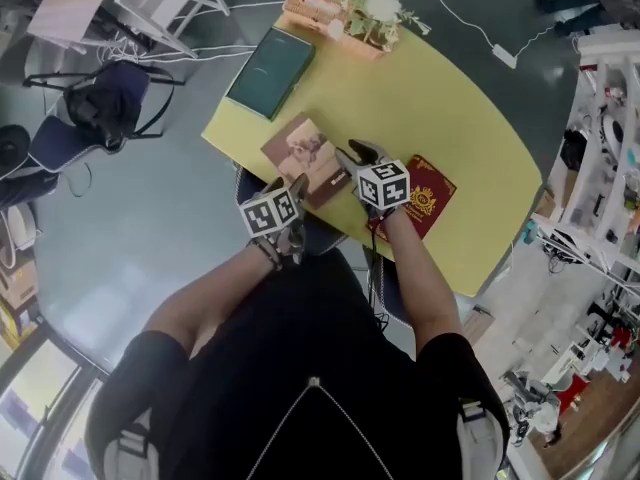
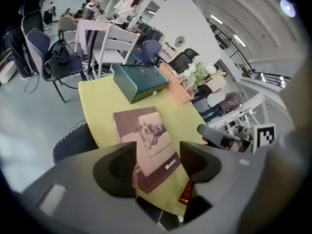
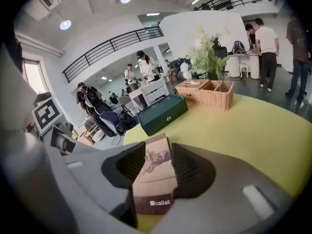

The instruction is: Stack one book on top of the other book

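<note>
**Both claws open over the brown book**

Here we are at the yellow surface (image 1: 450, 108), and both claws are closing in on the same target. The left claw (image 1: 297, 184) hangs over the brown book (image 1: 305, 153) from its 7 o'clock corner, jaws spread wide and gripping nothing. Its own view frames the book's (image 2: 146, 130) near end in the gap of the left claw (image 2: 156, 160). The right claw (image 1: 350, 156) comes in at the book's 3 o'clock edge, jaws apart too. In its view the cover (image 3: 156, 179) fills the gap of the right claw (image 3: 158, 162), and no pad presses on it.

Why two claws on one book? My read: it lies flat, so a two-sided pinch should lift it level.

The red book (image 1: 425, 196) lies flat at 4 o'clock from the brown one, apart from it, beside the right hand. That looks like the base, or the next pick; nothing is stacked yet.

The count: two books, two claws, one green box (image 1: 270, 71) at 11 o'clock from the brown book, one basket (image 1: 320, 8) at 12, and one bunch of flowers (image 1: 370, 3).
</note>
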A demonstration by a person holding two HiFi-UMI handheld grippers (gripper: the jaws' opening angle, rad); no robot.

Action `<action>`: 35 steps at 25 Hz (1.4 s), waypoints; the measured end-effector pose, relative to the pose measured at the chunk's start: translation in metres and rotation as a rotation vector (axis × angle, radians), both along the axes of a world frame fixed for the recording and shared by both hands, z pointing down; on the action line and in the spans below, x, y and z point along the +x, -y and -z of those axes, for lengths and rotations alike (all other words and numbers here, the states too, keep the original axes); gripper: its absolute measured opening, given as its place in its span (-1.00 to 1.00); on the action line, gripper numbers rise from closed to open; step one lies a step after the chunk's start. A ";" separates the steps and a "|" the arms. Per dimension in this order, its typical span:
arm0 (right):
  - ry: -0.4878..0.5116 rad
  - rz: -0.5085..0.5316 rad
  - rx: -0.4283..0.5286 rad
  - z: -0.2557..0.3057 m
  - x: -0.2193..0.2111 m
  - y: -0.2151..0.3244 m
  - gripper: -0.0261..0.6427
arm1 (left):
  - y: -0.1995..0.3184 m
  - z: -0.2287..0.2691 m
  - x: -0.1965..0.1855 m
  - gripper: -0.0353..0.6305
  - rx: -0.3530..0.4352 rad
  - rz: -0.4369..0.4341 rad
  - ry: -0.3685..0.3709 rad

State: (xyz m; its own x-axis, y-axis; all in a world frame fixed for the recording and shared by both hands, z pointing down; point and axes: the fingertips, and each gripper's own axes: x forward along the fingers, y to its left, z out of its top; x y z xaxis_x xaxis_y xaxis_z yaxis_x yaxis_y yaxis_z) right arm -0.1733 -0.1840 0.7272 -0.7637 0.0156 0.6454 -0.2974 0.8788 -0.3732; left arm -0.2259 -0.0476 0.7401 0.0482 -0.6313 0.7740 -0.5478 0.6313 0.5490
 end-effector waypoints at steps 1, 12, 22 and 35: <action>-0.018 0.021 -0.008 -0.011 -0.003 -0.003 -0.40 | -0.003 -0.010 -0.002 0.00 -0.033 0.021 -0.006; -0.180 0.174 -0.103 -0.096 -0.016 -0.021 -0.29 | -0.014 -0.098 -0.022 0.06 -0.218 0.199 -0.087; -0.237 0.197 -0.164 -0.130 -0.014 -0.032 -0.25 | -0.009 -0.123 -0.017 0.07 -0.196 0.164 -0.108; -0.186 0.079 -0.163 -0.111 0.000 -0.039 -0.32 | 0.011 -0.106 -0.022 -0.02 -0.087 0.074 -0.026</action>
